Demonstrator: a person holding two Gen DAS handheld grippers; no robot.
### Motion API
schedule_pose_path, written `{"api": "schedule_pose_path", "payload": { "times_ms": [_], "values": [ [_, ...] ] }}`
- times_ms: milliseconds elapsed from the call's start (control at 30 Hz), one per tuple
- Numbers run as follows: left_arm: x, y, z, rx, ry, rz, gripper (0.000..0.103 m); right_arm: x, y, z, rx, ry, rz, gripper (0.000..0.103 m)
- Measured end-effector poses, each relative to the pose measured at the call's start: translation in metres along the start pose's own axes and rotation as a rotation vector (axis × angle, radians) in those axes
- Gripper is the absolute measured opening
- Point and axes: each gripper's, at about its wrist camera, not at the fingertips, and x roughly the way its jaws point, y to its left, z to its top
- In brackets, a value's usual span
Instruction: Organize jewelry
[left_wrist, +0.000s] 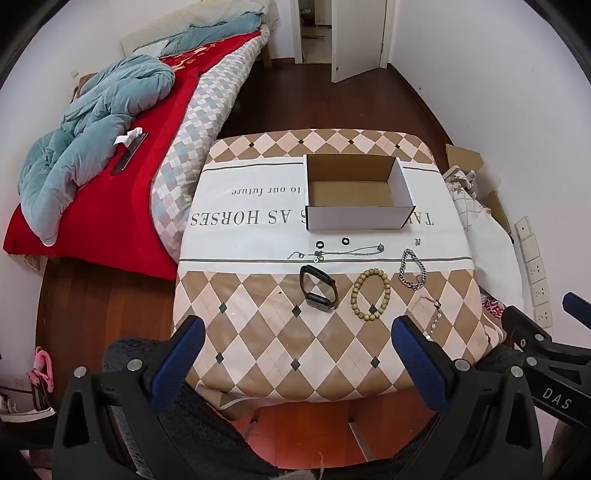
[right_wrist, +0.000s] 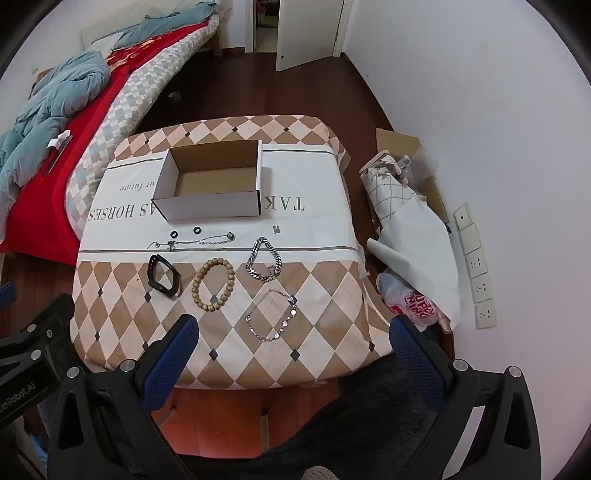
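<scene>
An open, empty cardboard box (left_wrist: 356, 192) (right_wrist: 214, 184) sits on the cloth-covered table (left_wrist: 258, 332) (right_wrist: 325, 295). In front of it lie two small black rings (left_wrist: 319, 244) (right_wrist: 173, 234), a thin silver necklace (left_wrist: 347, 253) (right_wrist: 199, 240), a black smart band (left_wrist: 318, 288) (right_wrist: 162, 277), a wooden bead bracelet (left_wrist: 370, 294) (right_wrist: 213, 282), a chunky silver chain bracelet (left_wrist: 412, 269) (right_wrist: 264, 260) and a thin silver charm bracelet (left_wrist: 434, 317) (right_wrist: 273, 314). My left gripper (left_wrist: 297, 334) and right gripper (right_wrist: 293, 332) are both open and empty, hovering near the table's front edge.
A bed (left_wrist: 122, 147) (right_wrist: 55, 110) with a red blanket and blue duvet is at the left. Bags and cardboard (right_wrist: 410, 229) lie on the floor at the right by wall sockets (right_wrist: 476, 266). A tiny metal piece (right_wrist: 276, 229) lies right of the box.
</scene>
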Motion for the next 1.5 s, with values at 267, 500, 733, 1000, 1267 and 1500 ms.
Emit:
{"api": "schedule_pose_path", "payload": {
  "times_ms": [267,500,733,1000,1267,1500],
  "values": [
    [0.000,0.001,0.000,-0.002,0.005,-0.006,0.103,-0.004,0.000,0.000,-0.004,-0.003,-0.012,0.103],
    [0.001,0.004,-0.001,-0.006,-0.001,-0.010,0.103,-0.008,-0.001,0.000,-0.001,-0.007,-0.013,0.103],
    [-0.006,-0.008,0.000,-0.001,0.002,-0.007,0.103,-0.009,-0.001,0.001,-0.003,-0.011,-0.017,0.103],
    [-0.009,-0.015,-0.001,0.001,0.001,-0.016,0.103,-0.012,-0.009,0.000,0.004,-0.016,-0.013,0.103],
    [-0.011,-0.019,-0.002,-0.002,-0.002,-0.020,0.103,-0.014,-0.012,-0.002,0.007,-0.019,-0.010,0.103],
    [-0.011,-0.016,-0.002,-0.002,-0.002,-0.022,0.103,-0.015,-0.012,-0.004,0.008,-0.019,-0.006,0.103]
  ]
}}
